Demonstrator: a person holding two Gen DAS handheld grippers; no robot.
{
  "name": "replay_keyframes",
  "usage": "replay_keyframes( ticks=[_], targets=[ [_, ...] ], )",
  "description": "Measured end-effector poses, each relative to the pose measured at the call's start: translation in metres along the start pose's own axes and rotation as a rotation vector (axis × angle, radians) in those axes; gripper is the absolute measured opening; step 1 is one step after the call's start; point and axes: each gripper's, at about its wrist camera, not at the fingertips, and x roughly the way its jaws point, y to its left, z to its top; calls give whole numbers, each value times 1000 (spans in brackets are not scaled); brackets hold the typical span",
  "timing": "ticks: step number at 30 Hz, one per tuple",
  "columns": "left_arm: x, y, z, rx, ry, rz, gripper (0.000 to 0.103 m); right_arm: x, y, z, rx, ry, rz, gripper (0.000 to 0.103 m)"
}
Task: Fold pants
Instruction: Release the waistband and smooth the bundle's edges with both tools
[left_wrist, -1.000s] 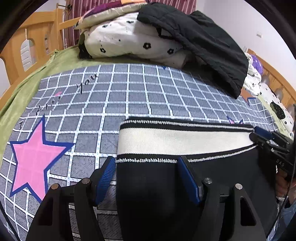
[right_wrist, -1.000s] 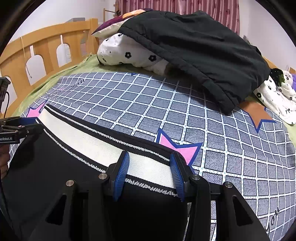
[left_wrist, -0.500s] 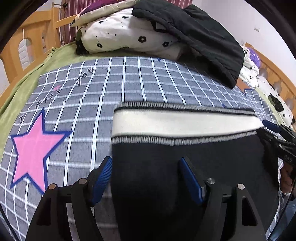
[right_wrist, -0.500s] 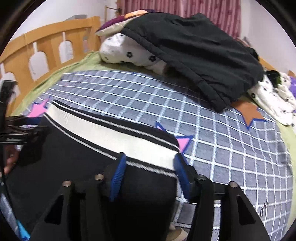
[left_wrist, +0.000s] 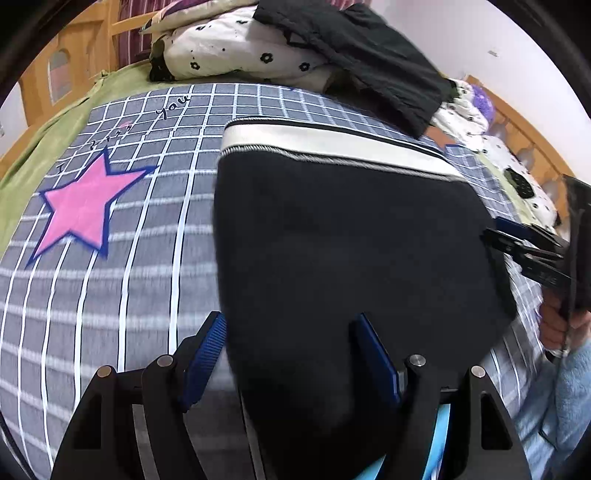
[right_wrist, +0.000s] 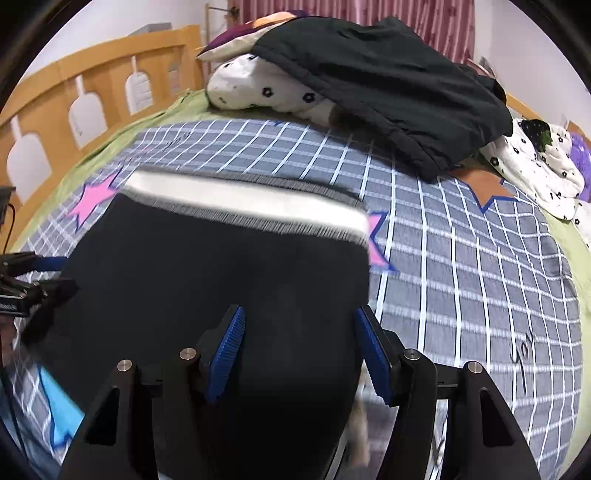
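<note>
Black pants (left_wrist: 351, 240) with a white waistband (left_wrist: 332, 146) lie flat on the checked blanket (left_wrist: 147, 258). My left gripper (left_wrist: 291, 354) hovers open over their near left edge; the cloth passes between the wide jaws and the pads do not press it. In the right wrist view the pants (right_wrist: 221, 277) and waistband (right_wrist: 251, 201) look motion-blurred. My right gripper (right_wrist: 300, 349) is open over the near right edge, cloth between the blue pads (right_wrist: 227, 347), untouched. Each gripper shows in the other's view: the right gripper (left_wrist: 528, 254) and the left gripper (right_wrist: 33, 284).
A black jacket (right_wrist: 388, 85) lies over flower-print bedding (right_wrist: 258, 88) at the back. A wooden bed rail (right_wrist: 74, 96) runs along the left and a green sheet (left_wrist: 44, 147) borders the blanket. A hand and light-blue sleeve (left_wrist: 569, 369) are at the right.
Both grippers drew back from the waistband toward the near end of the pants. The right jaws widened off the waistband. The pants stayed flat on the blanket.
</note>
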Motion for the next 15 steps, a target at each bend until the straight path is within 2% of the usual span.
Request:
replay_keyframes(
  ticks=[5,8,10,12,15],
  targets=[
    [-26,-5,-42,60,-6,16,70,-22,8,-34,34,14,20,61],
    [-36,-2,-64,53,-13,23,70,-31,13,-49,41,11,20,61],
    [-38,-2,-70,67,-19,65,69,-34,15,-54,40,5,24,61],
    [-38,-5,-74,99,-27,101,62,-33,19,-58,32,15,26,61],
    [-35,-10,-74,147,-36,152,58,-33,21,-61,17,10,9,61]
  ],
)
